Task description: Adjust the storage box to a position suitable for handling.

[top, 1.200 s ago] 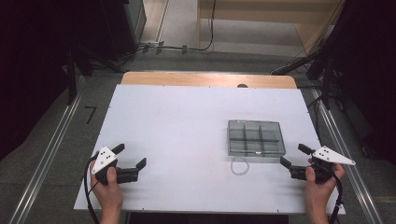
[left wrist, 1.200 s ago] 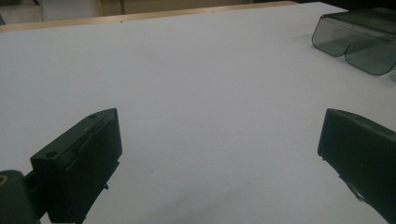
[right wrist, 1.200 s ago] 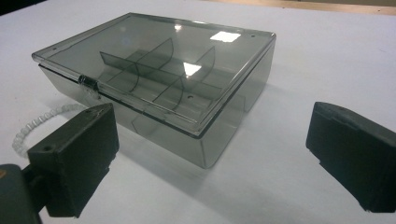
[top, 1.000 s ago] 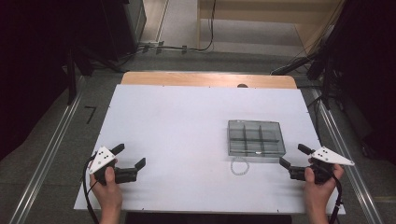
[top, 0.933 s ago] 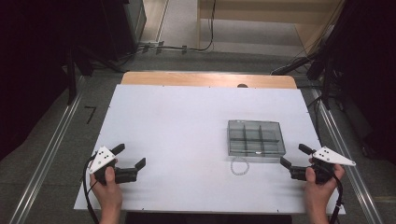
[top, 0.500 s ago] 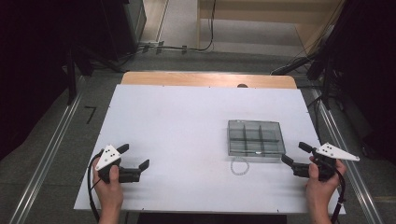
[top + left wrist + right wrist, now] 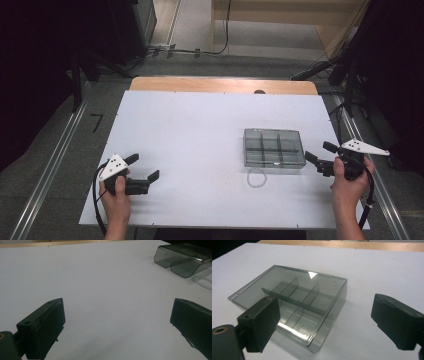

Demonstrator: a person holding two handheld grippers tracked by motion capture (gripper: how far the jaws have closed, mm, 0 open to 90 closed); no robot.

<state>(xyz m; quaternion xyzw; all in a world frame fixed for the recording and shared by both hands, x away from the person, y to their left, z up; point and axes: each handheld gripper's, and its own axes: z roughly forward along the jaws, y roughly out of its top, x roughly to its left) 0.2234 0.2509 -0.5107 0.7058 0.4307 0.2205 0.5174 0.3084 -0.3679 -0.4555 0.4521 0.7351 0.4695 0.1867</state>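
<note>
A smoky clear plastic box (image 7: 274, 148) with several compartments lies on the white table (image 7: 200, 130), right of centre. A small clear beaded ring (image 7: 256, 178) lies just in front of it. My right gripper (image 7: 318, 151) hovers just right of the box, apart from it and pointing at it. It is open; its jaws have just been closing a little, with nothing between them. In the right gripper view the box (image 7: 294, 305) lies close ahead of the right gripper (image 7: 324, 320). My left gripper (image 7: 145, 166) is open at the front left, and the box (image 7: 185, 257) lies far ahead of it.
A wooden strip (image 7: 222, 85) runs along the table's far edge. Metal rails (image 7: 50, 170) flank the table on the floor, and cables lie on the floor beyond. In the left gripper view the ring (image 7: 203, 282) lies near the box.
The right hand has lifted a little and drifted up the picture beside the box, its jaws slightly narrower. The left hand has stayed in place.
</note>
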